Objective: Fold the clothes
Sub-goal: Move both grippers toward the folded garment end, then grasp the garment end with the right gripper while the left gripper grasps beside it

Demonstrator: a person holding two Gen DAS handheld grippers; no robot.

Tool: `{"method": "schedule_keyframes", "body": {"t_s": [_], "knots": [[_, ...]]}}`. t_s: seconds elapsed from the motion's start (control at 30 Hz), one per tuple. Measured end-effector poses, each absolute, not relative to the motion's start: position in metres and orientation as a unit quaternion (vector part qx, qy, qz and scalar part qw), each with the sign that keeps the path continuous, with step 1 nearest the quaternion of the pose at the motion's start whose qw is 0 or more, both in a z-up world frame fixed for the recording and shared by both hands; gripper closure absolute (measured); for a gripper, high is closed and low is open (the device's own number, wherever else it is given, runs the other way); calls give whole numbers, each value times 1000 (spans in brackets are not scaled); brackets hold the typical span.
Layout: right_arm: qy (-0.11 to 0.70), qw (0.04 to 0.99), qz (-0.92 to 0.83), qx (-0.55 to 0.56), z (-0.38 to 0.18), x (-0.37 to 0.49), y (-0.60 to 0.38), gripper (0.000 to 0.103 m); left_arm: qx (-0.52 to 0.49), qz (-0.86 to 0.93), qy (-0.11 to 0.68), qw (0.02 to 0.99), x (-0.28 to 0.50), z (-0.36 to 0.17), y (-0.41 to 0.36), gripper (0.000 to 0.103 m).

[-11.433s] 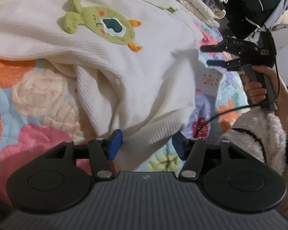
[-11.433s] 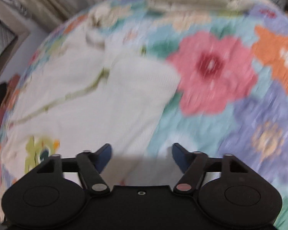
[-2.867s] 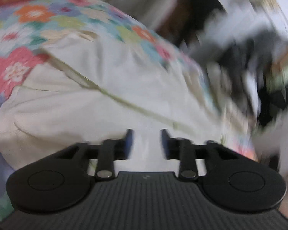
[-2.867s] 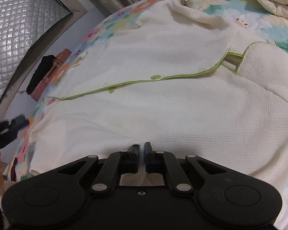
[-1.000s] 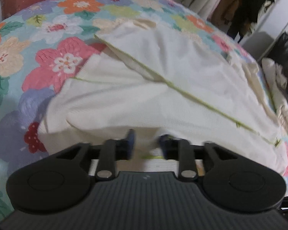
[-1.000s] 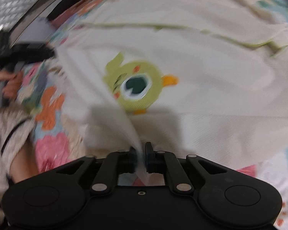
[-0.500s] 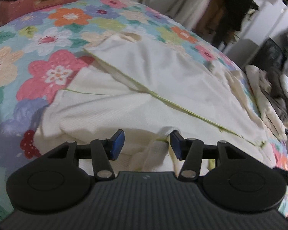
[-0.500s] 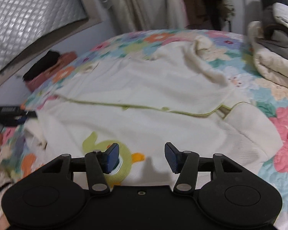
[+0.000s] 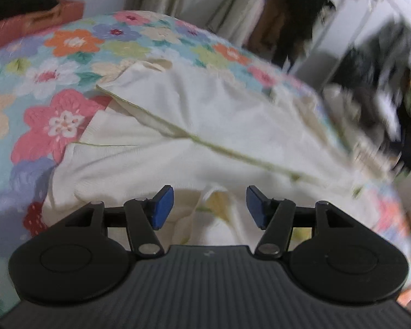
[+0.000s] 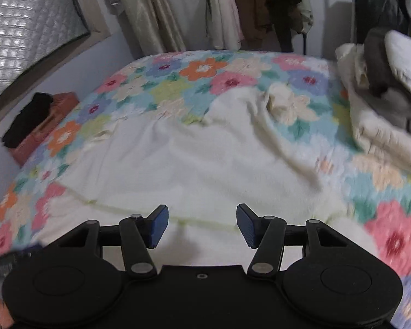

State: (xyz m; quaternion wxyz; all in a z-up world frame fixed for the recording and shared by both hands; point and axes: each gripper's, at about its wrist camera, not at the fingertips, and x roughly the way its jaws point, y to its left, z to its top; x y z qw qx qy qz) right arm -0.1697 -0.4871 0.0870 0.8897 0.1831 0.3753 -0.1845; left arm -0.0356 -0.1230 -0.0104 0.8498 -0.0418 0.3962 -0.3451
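Cream garment | beyond left gripper | jaws apart, empty

Garment on quilt

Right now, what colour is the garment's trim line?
Light green piping on the cream garment; clearest in left wrist view.

In the right wrist view, bare flowered quilt bedspread lies open across the upper middle, beyond the spread cream waffle-knit garment. A heap of folded cream and grey clothes blocks the right edge. At left, a reddish box topped with black cloth borders the bed.
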Motion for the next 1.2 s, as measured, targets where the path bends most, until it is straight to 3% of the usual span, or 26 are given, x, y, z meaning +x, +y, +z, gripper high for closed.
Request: {"method": "schedule_keyframes", "body": {"t_s": [0.17, 0.33, 0.47, 0.63, 0.73, 0.93, 1.07, 1.1, 1.13, 1.17, 1.2], "knots": [[341, 902, -180, 195, 62, -160, -505, 42, -4, -370, 395, 841, -28, 2, -158, 45], [369, 903, -190, 113, 31, -158, -539, 42, 12, -401, 394, 827, -18, 23, -193, 45], [372, 903, -180, 116, 24, -145, -592, 42, 25, -426, 392, 815, -9, 40, -221, 42], [356, 914, -169, 98, 16, -103, -638, 43, 12, -457, 388, 801, 57, 66, -294, 42], [356, 919, -133, 102, 6, -76, -648, 63, 45, -463, 372, 803, 87, 55, -353, 42], [388, 912, -127, 42, -27, -41, -658, 58, 108, -476, 381, 785, 123, 13, -447, 42], [416, 902, -113, 34, -48, -25, -675, 58, 150, -479, 386, 774, 138, -13, -498, 35], [412, 903, -109, 44, -49, -24, -680, 60, 160, -480, 387, 771, 142, -19, -511, 33], [409, 905, -105, 53, -51, -23, -684, 83, 171, -481, 388, 767, 146, -26, -524, 33], [402, 908, -100, 65, -53, -23, -690, 100, 181, -481, 389, 764, 150, -32, -537, 33], [386, 913, -102, 81, -52, -24, -697, 100, 194, -492, 387, 755, 149, -35, -545, 54]]}}
